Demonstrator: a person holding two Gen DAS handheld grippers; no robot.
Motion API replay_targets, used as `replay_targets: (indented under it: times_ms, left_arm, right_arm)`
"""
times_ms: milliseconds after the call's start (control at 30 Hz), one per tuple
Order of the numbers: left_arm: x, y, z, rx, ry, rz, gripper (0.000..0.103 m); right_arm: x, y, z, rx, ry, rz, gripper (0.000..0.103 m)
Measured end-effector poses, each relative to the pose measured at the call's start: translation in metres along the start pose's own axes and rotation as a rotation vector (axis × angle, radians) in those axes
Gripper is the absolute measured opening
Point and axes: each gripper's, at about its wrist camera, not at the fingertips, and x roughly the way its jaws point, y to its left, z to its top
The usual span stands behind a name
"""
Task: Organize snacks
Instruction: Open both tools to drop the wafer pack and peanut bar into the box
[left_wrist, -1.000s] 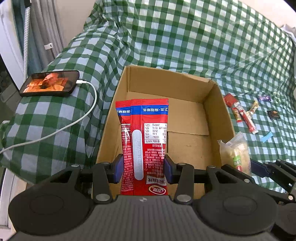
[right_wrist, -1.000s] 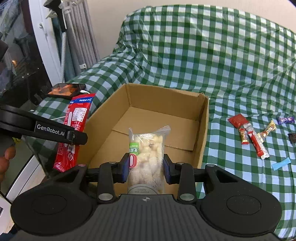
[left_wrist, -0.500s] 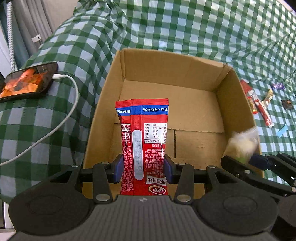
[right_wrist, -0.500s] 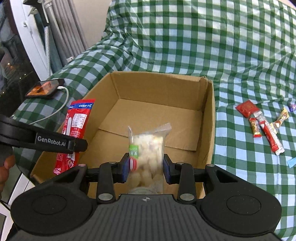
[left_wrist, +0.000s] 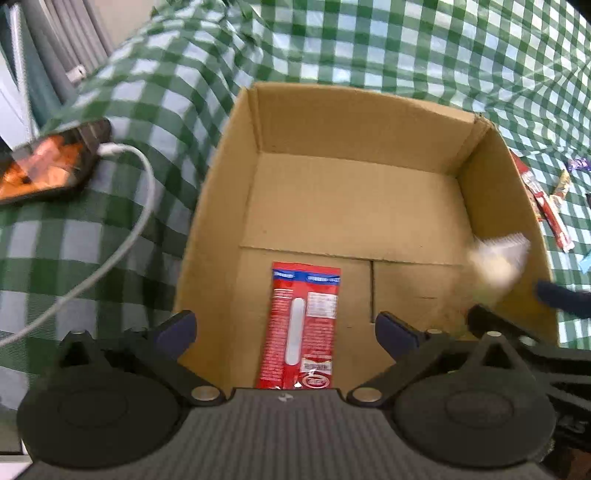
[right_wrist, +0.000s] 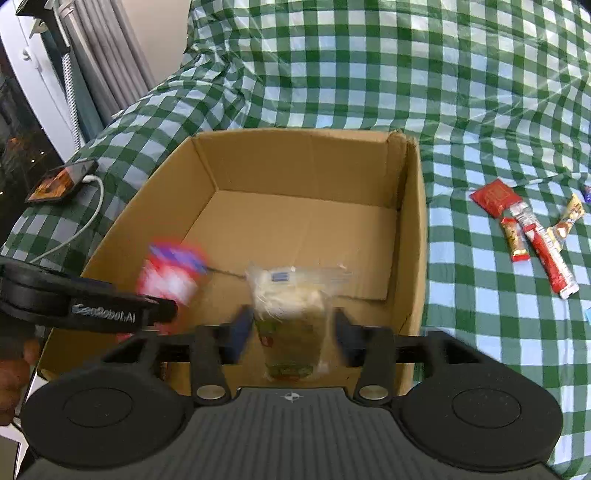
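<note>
My left gripper (left_wrist: 284, 328) hangs over the near end of the open cardboard box (left_wrist: 362, 96), its jaws opening wide. The red snack packet (left_wrist: 299, 325) is loose between them, touching neither pad, down against the box floor. In the right wrist view that packet (right_wrist: 170, 273) is a red blur beside the left gripper's finger (right_wrist: 122, 312). My right gripper (right_wrist: 291, 328) is over the same box (right_wrist: 295, 134) with its jaws opening. The clear bag of pale puffs (right_wrist: 291, 306) stands between the pads with a gap on each side. The bag (left_wrist: 498, 262) shows blurred in the left wrist view.
Several small snacks (right_wrist: 532, 229) lie loose on the green checked cloth (right_wrist: 369, 74) right of the box. A phone (left_wrist: 48, 166) with a white cable (left_wrist: 122, 240) lies to the left. A hand (right_wrist: 14, 362) shows at the lower left.
Both grippers have come lower and closer over the box and spread their jaws. The red packet and the clear bag have slipped out of the pads and dropped toward the box floor.
</note>
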Motion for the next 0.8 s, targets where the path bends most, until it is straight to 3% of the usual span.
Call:
replay_targets:
  times_ms: [167, 500, 800]
  left_arm:
    - [-0.016, 0.003, -0.019, 0.012, 0.031, 0.011, 0.103]
    - [-0.066, 0.007, -0.083, -0.005, 0.072, 0.034, 0.103]
    - [-0.101, 0.001, -0.108, 0.005, 0.04, 0.032, 0.103]
  right_arm:
    - [-0.026, 0.005, -0.007, -0.031, 0.0, -0.024, 0.102]
    - [-0.062, 0.018, -0.035, 0.032, 0.169, -0.07, 0.102]
    - [-0.109, 0.033, -0.051, -0.001, 0.133, -0.116, 0.102]
